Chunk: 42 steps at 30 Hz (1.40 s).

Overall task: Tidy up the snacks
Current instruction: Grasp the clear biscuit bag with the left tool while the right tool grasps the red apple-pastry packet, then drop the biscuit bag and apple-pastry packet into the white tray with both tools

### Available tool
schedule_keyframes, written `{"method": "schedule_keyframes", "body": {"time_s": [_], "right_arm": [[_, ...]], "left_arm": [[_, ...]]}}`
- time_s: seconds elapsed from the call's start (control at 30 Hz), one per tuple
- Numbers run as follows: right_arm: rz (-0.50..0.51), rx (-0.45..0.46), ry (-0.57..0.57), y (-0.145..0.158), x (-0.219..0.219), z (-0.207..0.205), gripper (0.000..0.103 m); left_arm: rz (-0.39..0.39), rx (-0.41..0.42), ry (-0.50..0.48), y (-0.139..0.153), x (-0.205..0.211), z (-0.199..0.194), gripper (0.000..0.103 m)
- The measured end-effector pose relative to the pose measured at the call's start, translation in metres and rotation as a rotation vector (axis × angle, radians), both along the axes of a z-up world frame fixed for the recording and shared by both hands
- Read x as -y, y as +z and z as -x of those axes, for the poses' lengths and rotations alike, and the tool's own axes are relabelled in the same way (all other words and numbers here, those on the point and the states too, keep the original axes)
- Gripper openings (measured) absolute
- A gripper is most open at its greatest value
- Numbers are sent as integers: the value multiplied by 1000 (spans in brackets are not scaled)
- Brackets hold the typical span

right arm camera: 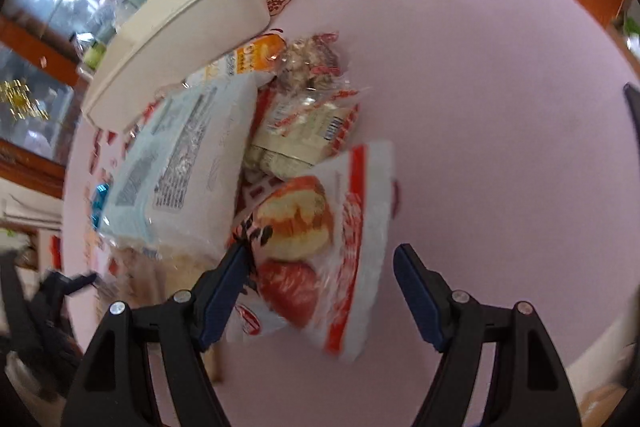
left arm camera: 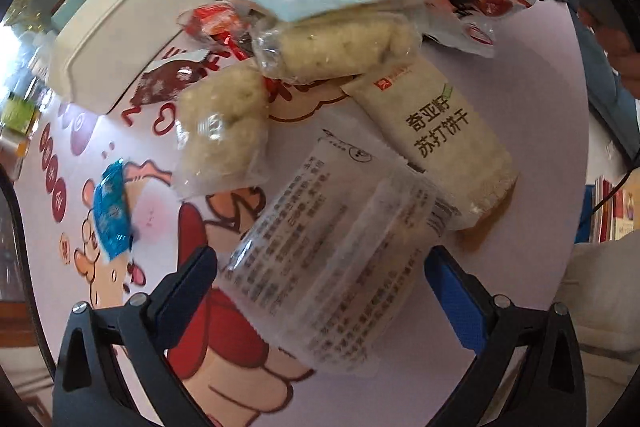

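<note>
The round pale-pink table (right arm camera: 480, 87), printed with red cartoon figures on its left part, fills both views. At the upper left of each frame a long cream-white plastic bin (left arm camera: 168, 7) sits on it, just beside the heap of snacks. In the left wrist view the frosted white packet with grey print (left arm camera: 336, 267) lies low in the centre, between the spread fingers of the left claw (left arm camera: 320, 281), which is open and not clamped on it. Above and to the right lies a cream cracker packet with dark green characters (left arm camera: 444, 143), its end touching the frosted one. Two clear-wrapped pale rice rolls (left arm camera: 224, 135) lie in the middle, one resting on the other's upper end. A small blue foil candy (left arm camera: 112, 215) sits apart at the left. In the right wrist view the right claw (right arm camera: 320, 287) is open too, its fingers on either side of a red-and-white bread packet (right arm camera: 332, 247) at lower centre; whether they touch it I cannot tell. A large white and pale-blue bag (right arm camera: 188, 163) lies to its left.
</note>
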State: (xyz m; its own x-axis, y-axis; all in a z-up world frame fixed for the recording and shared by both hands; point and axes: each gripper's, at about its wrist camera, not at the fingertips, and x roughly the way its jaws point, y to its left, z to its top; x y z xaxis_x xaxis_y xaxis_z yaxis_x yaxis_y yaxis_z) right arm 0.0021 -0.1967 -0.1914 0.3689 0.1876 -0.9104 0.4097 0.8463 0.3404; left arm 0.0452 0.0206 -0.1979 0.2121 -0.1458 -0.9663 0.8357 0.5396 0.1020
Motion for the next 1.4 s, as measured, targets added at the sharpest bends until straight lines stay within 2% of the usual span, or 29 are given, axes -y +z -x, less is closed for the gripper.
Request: {"method": "schedule_keyframes", "body": {"time_s": [0.1, 0.2, 0.3, 0.37, 0.4, 0.53, 0.7, 0.8, 0.9, 1.03, 1.2, 1.3, 1.4], "right_arm": [[-28, -6, 11, -6, -7, -3, 75], [-33, -17, 51, -12, -17, -1, 51], [-3, -11, 67, -8, -21, 2, 46], [18, -2, 84, -5, -24, 5, 40], [30, 0, 93, -3, -26, 4, 36], [70, 4, 139, 7, -27, 11, 33], [88, 22, 196, 26, -25, 27, 32], [111, 52, 244, 44, -20, 38, 32], [140, 109, 300, 68, -19, 39, 32], [173, 203, 361, 106, -14, 27, 32], [210, 354, 441, 169, -11, -4, 33], [240, 421, 457, 206, -12, -32, 33], [273, 457, 451, 239, -14, -69, 33]], "left_arm": [[5, -8, 0, -2, 5, -4, 103], [8, -22, 28, -2, 6, -7, 101], [13, 0, 41, 3, 6, -3, 89], [22, 0, 67, 6, 5, 1, 77], [29, 1, 90, 9, 3, 4, 74], [59, -46, 223, 17, -4, 5, 67], [123, -60, 386, 43, -21, 13, 66], [181, -35, 493, 72, -30, 16, 66], [227, 33, 586, 111, -33, 14, 66], [255, 185, 680, 176, -37, 4, 66], [302, 351, 761, 263, -35, -10, 67], [324, 400, 810, 304, -37, -32, 67], [348, 421, 828, 328, -39, -58, 68]]}}
